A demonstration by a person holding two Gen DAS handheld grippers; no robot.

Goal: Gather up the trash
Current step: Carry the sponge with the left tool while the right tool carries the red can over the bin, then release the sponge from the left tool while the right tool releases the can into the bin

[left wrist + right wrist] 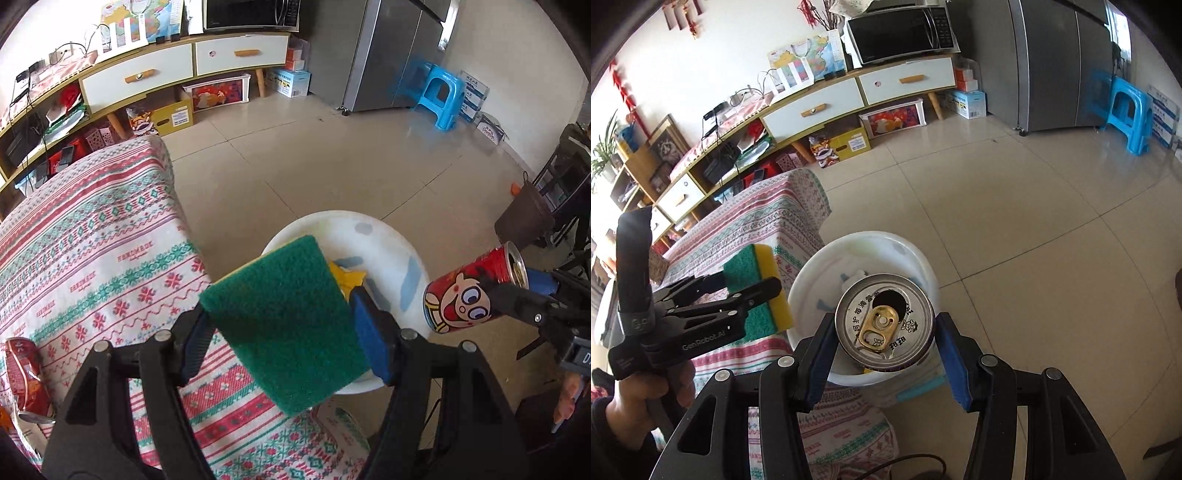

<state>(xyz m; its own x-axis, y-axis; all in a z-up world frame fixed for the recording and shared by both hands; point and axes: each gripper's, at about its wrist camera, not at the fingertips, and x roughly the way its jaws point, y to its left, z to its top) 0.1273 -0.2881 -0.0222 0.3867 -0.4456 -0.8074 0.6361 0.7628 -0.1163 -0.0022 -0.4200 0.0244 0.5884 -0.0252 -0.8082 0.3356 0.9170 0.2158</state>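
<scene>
Right wrist view shows both loads poised over the white bin but not yet dropped: the right gripper clamps an opened red can directly above it, while the left gripper pinches a green-and-yellow sponge at the bin's rim. A red snack packet lies on the patterned tablecloth, probably left to collect. Beyond it, a tiled floor, a low cabinet and a blue stool.
</scene>
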